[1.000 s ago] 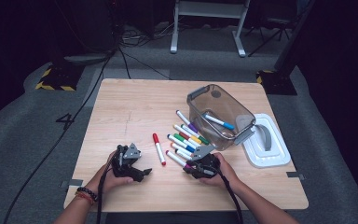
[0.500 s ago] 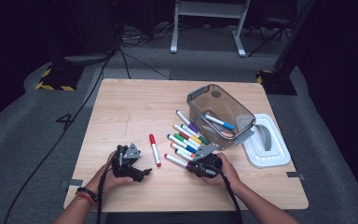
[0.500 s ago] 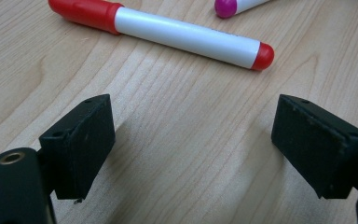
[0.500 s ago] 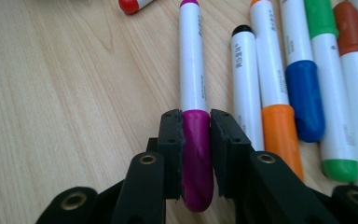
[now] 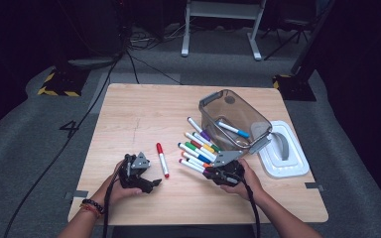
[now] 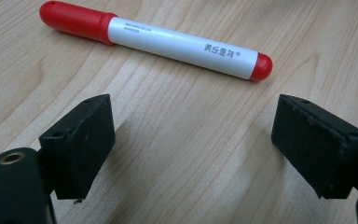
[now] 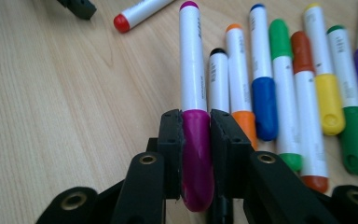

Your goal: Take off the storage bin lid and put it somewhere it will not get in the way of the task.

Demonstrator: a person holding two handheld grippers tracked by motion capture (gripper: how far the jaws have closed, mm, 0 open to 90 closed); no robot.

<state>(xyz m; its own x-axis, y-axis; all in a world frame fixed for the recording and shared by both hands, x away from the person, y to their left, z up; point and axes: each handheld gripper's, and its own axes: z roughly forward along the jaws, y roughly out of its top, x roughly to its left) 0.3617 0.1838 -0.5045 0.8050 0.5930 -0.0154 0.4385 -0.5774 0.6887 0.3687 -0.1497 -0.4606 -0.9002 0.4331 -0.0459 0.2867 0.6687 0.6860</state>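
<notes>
Right gripper view: my right gripper (image 7: 196, 135) is clamping the magenta marker (image 7: 193, 93) by its cap; my left gripper (image 6: 193, 140) is idling open. Next I'm probably carrying it to the bin (image 5: 235, 119).

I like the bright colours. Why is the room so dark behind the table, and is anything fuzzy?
High view: light falls on the table, the floor beyond stays dim. Right gripper view: the magenta marker is sharp. Left gripper view: the red marker is sharp, near jaws slightly soft.

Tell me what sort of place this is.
Probably a studio or lab set up for recording tabletop work: a lone wooden table on grey carpet, hazard-striped tape and loose cables on the floor, and dark surroundings with a metal stand behind.
</notes>
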